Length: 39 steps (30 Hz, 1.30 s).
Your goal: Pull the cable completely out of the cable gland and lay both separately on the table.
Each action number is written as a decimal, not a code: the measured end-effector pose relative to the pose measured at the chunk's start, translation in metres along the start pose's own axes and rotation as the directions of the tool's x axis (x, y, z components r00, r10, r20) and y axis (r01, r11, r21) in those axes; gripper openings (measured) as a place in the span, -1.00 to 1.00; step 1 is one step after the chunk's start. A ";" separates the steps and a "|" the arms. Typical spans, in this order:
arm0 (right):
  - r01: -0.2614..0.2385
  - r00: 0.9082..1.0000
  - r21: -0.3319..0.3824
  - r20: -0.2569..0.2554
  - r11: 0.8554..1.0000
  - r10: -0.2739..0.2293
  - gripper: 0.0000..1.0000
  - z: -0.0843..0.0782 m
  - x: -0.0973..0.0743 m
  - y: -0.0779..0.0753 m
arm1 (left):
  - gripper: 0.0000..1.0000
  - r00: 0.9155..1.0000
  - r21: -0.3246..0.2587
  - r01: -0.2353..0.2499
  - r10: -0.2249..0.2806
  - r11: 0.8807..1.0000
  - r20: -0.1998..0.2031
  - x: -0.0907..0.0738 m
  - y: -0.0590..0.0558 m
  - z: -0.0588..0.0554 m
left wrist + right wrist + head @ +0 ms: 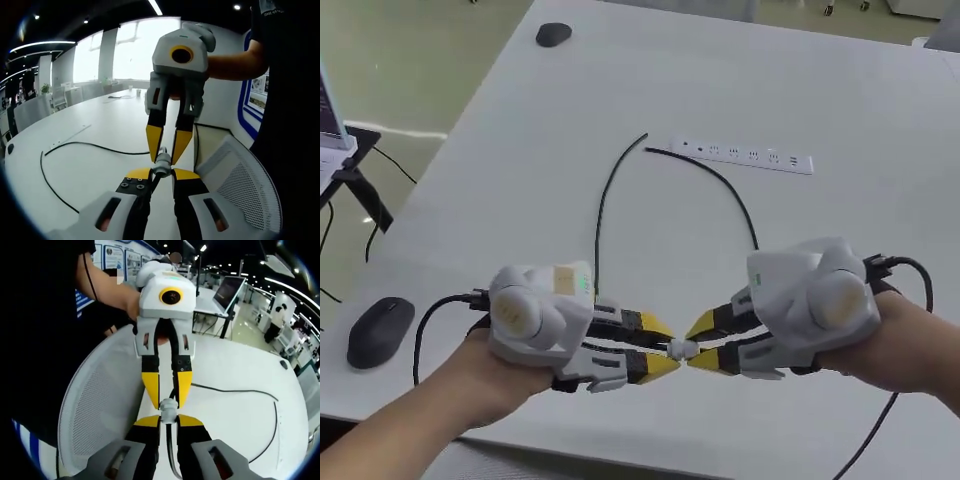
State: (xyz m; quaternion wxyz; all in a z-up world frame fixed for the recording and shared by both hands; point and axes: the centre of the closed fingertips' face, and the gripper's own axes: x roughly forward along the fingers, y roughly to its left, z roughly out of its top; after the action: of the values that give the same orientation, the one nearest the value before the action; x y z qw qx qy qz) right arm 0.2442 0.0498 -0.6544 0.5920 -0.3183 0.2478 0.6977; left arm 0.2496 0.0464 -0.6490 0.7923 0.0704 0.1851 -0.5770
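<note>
We look down from the head, close over the left gripper (665,352) and right gripper (700,346). Each gripper camera faces along its own jaws at the opposite gripper, very near. All views share the cable gland (682,349) between the tips.

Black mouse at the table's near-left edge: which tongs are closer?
Left. The left tongs lie to the right of the mouse. The right tongs meet them at the cable gland from the far side, farther from the mouse.
</note>
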 end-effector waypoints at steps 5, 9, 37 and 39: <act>0.000 0.999 -0.005 0.042 1.000 0.001 -0.87 0.003 -0.002 0.000 | -0.70 1.000 -0.025 -0.003 0.003 1.000 0.013 -0.002 0.001 0.004; -0.002 0.998 0.007 0.070 1.000 0.001 -0.86 0.006 -0.002 0.001 | -0.71 1.000 -0.091 0.011 -0.010 0.996 0.014 -0.004 0.001 0.004; -0.509 0.829 0.590 0.533 0.627 0.172 -0.71 0.020 -0.020 -0.008 | -0.71 1.000 -0.061 0.025 -0.024 0.998 0.012 -0.010 0.003 0.011; -0.510 0.830 0.586 0.529 0.630 0.179 -0.71 0.021 -0.018 -0.006 | -0.71 1.000 -0.056 0.026 -0.026 0.998 0.007 -0.010 0.004 0.011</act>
State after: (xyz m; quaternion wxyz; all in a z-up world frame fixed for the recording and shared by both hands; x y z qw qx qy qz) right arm 0.2490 0.0537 -0.6270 0.5571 0.1468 0.4191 0.7017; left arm 0.2529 0.0531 -0.6359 0.7870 0.0436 0.1996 -0.5821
